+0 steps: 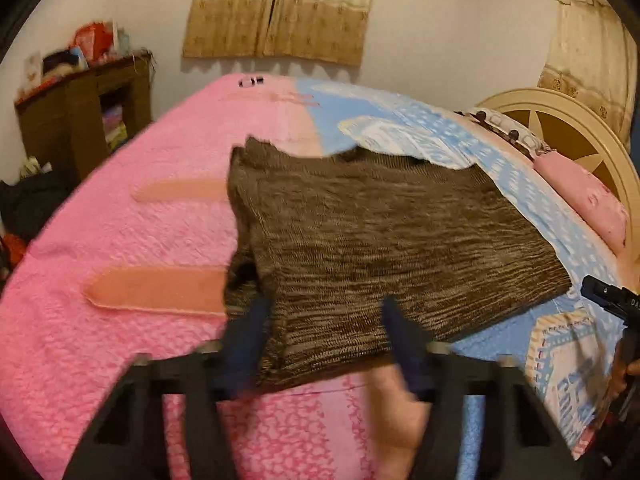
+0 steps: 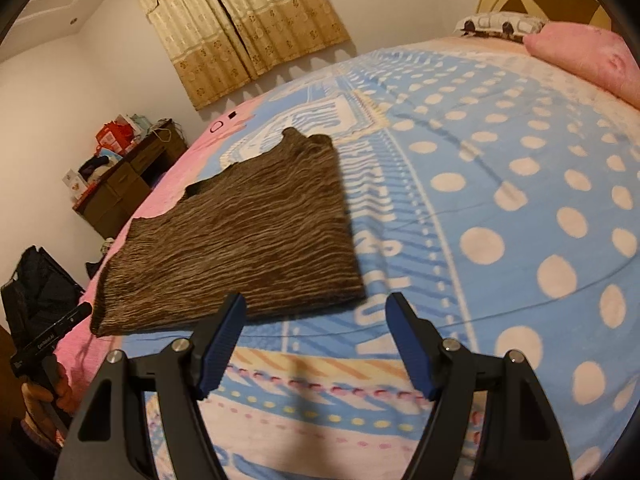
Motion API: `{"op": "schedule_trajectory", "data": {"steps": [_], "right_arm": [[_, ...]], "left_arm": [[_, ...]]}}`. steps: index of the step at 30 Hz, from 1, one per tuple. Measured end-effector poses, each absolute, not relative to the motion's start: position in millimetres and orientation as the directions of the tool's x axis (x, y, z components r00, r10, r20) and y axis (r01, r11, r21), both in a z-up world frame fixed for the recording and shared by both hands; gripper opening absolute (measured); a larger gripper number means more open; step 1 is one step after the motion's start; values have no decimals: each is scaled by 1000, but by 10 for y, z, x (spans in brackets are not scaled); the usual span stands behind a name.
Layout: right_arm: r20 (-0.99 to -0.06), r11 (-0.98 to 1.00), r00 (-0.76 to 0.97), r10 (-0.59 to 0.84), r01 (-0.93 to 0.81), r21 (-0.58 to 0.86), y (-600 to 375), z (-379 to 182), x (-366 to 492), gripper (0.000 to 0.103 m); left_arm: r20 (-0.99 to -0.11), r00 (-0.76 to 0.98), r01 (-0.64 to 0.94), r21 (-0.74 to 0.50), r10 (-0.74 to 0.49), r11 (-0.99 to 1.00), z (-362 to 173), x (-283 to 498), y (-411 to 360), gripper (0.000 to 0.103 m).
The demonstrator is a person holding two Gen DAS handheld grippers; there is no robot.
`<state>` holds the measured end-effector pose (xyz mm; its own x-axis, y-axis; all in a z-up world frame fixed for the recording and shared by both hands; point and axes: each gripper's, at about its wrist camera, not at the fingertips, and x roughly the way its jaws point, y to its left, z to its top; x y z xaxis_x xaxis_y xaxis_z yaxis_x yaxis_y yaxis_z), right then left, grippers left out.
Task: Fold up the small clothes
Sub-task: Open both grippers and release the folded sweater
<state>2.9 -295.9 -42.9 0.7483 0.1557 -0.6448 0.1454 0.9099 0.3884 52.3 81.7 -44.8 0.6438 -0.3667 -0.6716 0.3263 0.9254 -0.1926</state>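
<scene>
Brown, streaky knitted garment (image 1: 384, 240) lying flat and folded on a bed blanket, pink terry on one side (image 1: 120, 240) and pale blue with cream dots on the other (image 2: 500, 208). Left gripper (image 1: 326, 332) blurred, dark blue fingers (image 1: 248, 332) apart, straddling the near edge of the knit; left finger over the bunched corner, right finger over the cloth's front edge; whether the pads touch the fabric cannot be told. Right gripper (image 2: 316, 344) spread wide with nothing between its ribbed blue pads (image 2: 224, 344), hovering just short of the garment's near edge, the knit ahead and to its left. Past the garment: beige patterned curtain (image 2: 240, 32), dark wooden cabinet (image 1: 84, 120) far left, pink pillow (image 2: 588, 60) far right by the cream headboard (image 1: 560, 128).
</scene>
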Motion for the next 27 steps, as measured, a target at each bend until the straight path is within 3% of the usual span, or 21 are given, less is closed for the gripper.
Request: {"op": "schedule_trajectory", "data": {"steps": [1,8,12,19,22,25,27], "right_arm": [[-645,909,748,154,148,389,-2969,-433,29,76],[-643,910,749,156,144,389,-2981,-438,27,76],[-642,912,754,144,151,382,-3007,-421,18,76],[-656,926,742,137,139,351,-3003,-435,53,76],[-650,930,746,143,124,347,-2979,-427,123,76],[-649,940,746,147,98,327,-2941,-440,256,74],[-663,947,732,158,78,312,-2897,-492,366,66]], "left_arm": [[-686,627,313,-212,-368,926,-489,569,835,27],[-720,604,212,-270,-343,939,-570,594,1065,27],[-729,601,220,-243,-328,945,-566,558,1008,34],[-742,623,237,-123,-248,964,-518,460,784,64],[-733,639,243,-94,-232,965,-522,463,756,65],[-721,635,228,-169,-278,959,-562,510,840,65],[-698,639,222,-236,-324,946,-573,513,932,64]]}}
